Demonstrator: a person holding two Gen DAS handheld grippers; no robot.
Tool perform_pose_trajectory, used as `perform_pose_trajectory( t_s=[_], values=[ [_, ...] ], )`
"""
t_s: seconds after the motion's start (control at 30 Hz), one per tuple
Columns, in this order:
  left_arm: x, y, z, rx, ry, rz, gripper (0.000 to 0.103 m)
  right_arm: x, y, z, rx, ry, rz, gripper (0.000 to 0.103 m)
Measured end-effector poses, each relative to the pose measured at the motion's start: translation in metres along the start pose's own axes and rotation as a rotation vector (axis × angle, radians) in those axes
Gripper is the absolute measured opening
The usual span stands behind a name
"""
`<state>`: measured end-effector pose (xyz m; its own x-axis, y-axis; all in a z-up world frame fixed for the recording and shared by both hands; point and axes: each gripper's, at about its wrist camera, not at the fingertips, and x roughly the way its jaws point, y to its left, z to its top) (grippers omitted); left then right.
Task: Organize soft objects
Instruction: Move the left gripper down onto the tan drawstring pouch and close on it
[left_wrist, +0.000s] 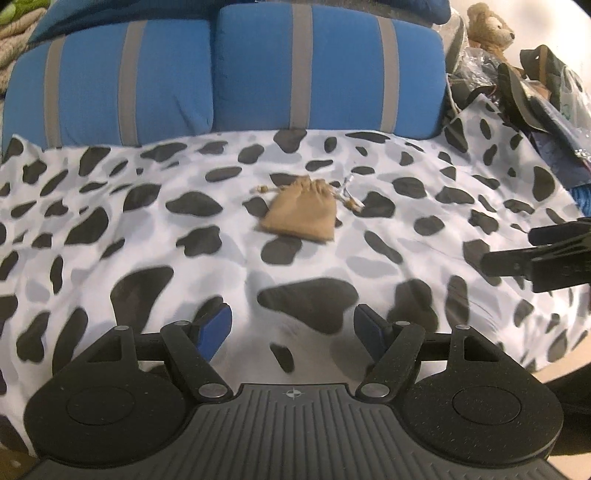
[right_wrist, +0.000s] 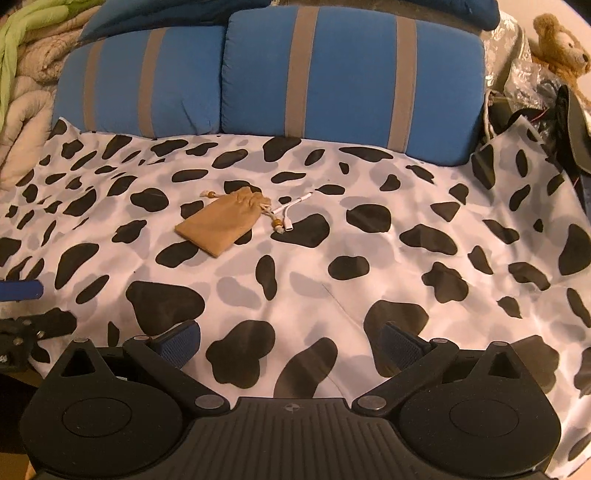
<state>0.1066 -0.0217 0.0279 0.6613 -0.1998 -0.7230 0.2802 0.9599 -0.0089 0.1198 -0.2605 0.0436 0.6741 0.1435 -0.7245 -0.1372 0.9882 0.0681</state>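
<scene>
Well beyond both tongs (left_wrist: 293, 326), pouch (left_wrist: 300, 208).

- Bed covered by a white sheet (right_wrist: 332, 258) with black and grey cow-style spots, rumpled.
- On the sheet, near the middle: tan drawstring pouch (right_wrist: 221, 223), lying flat, beaded cords loose.
- Just beside the pouch's mouth: short white adapter cable (right_wrist: 291, 210).
- Along the far edge: two blue pillows (right_wrist: 351, 81) with grey stripes, side by side.

Matt tan cloth pouch (right_wrist: 218, 225) on smooth printed sheet (right_wrist: 369, 258).
</scene>
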Motion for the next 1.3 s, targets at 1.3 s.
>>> perform_pose_trajectory(
  t_s=[1.3],
  values=[
    [0.136,-0.058,0.060,0.346,-0.005,0.025,0.076,0.048,-0.056,0.033,0.049,0.066,-0.010,0.103]
  ],
)
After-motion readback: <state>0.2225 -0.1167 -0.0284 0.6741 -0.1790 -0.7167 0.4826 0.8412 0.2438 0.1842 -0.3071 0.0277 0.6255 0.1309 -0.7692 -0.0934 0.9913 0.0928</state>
